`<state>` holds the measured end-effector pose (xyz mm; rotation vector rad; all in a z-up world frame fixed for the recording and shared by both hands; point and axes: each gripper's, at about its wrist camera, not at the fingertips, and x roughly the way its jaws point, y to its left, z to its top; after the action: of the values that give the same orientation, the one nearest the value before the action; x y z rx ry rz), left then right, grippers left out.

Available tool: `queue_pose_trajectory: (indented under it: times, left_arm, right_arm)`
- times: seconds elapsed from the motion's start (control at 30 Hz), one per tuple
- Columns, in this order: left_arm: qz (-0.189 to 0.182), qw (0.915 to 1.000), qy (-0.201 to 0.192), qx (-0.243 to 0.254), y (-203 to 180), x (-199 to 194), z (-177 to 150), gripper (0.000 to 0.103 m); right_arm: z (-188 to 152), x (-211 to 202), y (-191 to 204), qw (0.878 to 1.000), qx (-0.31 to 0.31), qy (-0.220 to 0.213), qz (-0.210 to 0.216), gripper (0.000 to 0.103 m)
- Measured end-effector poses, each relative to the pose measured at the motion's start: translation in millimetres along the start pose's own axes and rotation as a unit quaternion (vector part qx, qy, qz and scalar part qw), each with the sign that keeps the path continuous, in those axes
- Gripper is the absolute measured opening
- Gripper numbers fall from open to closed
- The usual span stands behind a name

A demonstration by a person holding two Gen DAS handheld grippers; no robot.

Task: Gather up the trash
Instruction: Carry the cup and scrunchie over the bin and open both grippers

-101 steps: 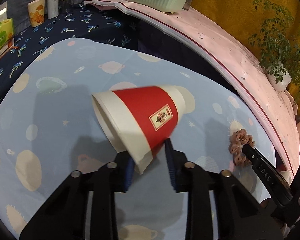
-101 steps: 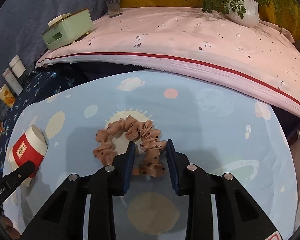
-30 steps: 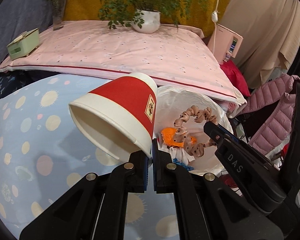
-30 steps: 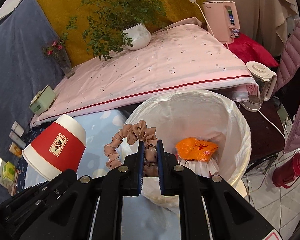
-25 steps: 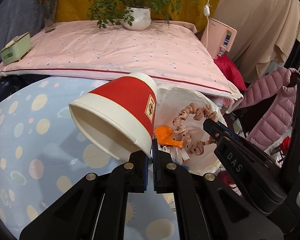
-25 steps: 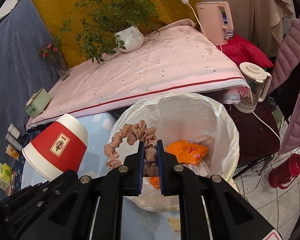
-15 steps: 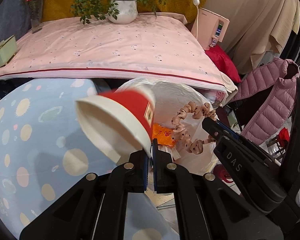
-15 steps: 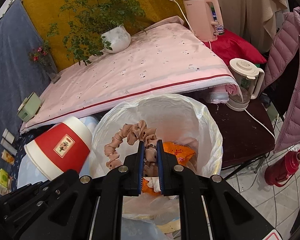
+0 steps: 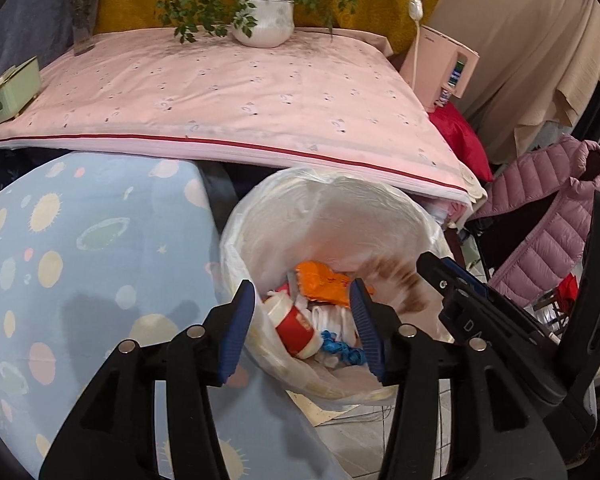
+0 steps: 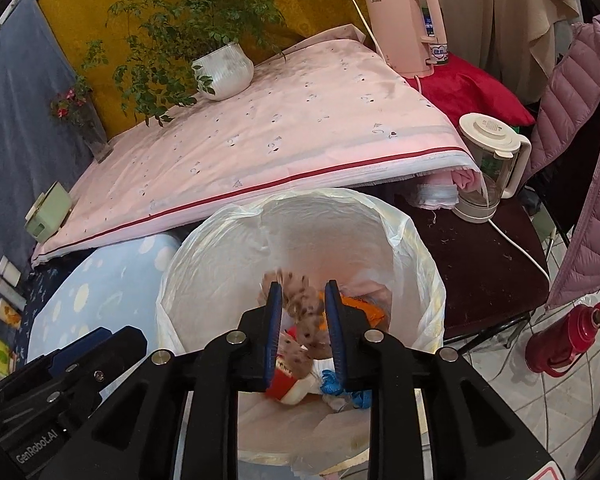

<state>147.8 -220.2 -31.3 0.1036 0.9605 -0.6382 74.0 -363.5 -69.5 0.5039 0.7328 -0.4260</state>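
Observation:
Both grippers hang over a bin lined with a white plastic bag (image 9: pixel 260 216) (image 10: pixel 204 240). The red and white paper cup (image 9: pixel 294 326) (image 10: pixel 286 386) lies inside the bag among an orange wrapper (image 9: pixel 320 282) and white and blue scraps. My left gripper (image 9: pixel 302 328) has its jaws opening, with nothing between them. The pink spotted scrunchie (image 10: pixel 300 312) is a blur dropping between the jaws of my right gripper (image 10: pixel 302 332), which are opening and do not press on it. In the left wrist view the scrunchie (image 9: pixel 396 276) shows as a brown smear beside the right gripper's tip.
A light blue table with planet prints (image 9: pixel 80 260) is left of the bin. Behind it a pink-covered table (image 9: pixel 220 96) carries a potted plant (image 9: pixel 264 26) and a green box (image 9: pixel 8 92). A blender (image 10: pixel 488 168), red flask (image 10: pixel 564 340) and pink jacket (image 9: pixel 548 220) stand to the right.
The left gripper opened and the cup fell into the bag. The right gripper's jaws parted and the scrunchie is falling. Both hands moved further over the bin.

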Motion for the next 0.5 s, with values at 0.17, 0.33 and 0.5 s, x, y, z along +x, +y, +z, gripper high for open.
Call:
queue_pose_trajectory:
  times: [0.17, 0.33, 0.5]
  left_arm:
    - [0.026, 0.9996, -0.005, -0.009, 14, -2, -2, 0.056]
    - [0.047, 0.9988, -0.007, -0.015, 27, -5, -7, 0.058]
    - [0.075, 0.9969, -0.018, -0.015, 37, -12, -14, 0.066]
  right_arm:
    - [-1, 5, 9, 1.0, -0.018, 0.011, 0.001, 0.031]
    - [-5, 6, 19, 0.999, -0.036, 0.019, 0.001, 0.039]
    - [-13, 2, 31, 0.997, -0.072, 0.026, -0.005, 0.044]
